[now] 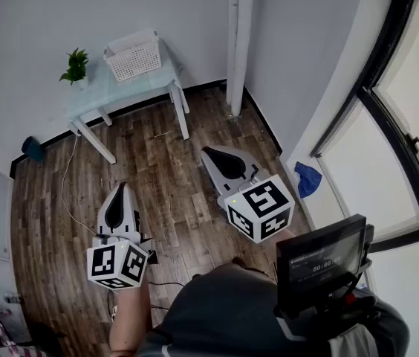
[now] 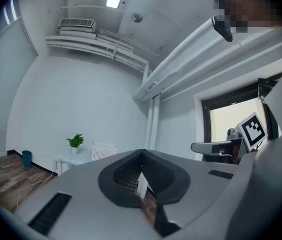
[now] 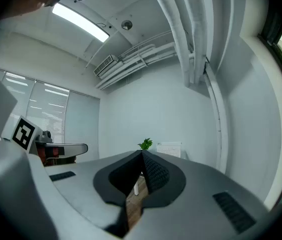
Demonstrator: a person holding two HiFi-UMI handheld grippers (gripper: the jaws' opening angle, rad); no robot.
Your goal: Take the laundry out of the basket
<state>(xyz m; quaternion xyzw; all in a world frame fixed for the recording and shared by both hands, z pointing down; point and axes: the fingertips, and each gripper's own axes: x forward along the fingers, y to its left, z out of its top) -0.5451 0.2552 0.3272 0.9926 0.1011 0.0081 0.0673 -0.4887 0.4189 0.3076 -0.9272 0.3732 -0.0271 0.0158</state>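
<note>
**Reaching the basket (image 1: 134, 58) comes first; both tools empty**

Left gripper (image 1: 120, 187) and right gripper (image 1: 208, 153) are level. Jaws are together on both, nothing between them. The basket sits on the small table (image 1: 91, 101) at the far wall, beside a potted plant (image 1: 75, 65), well apart from the grippers. Laundry inside can't be made out from here.

Suggest: walk in square to the table, open the jaws before going over the rim, and come down from above so the light basket doesn't slide.

Wood plank floor (image 1: 172, 199) with a cable (image 1: 63, 184) trailing across it, so watch your feet. White walls, vertical pipe (image 1: 238, 43), window (image 1: 395, 147) on the right.
</note>
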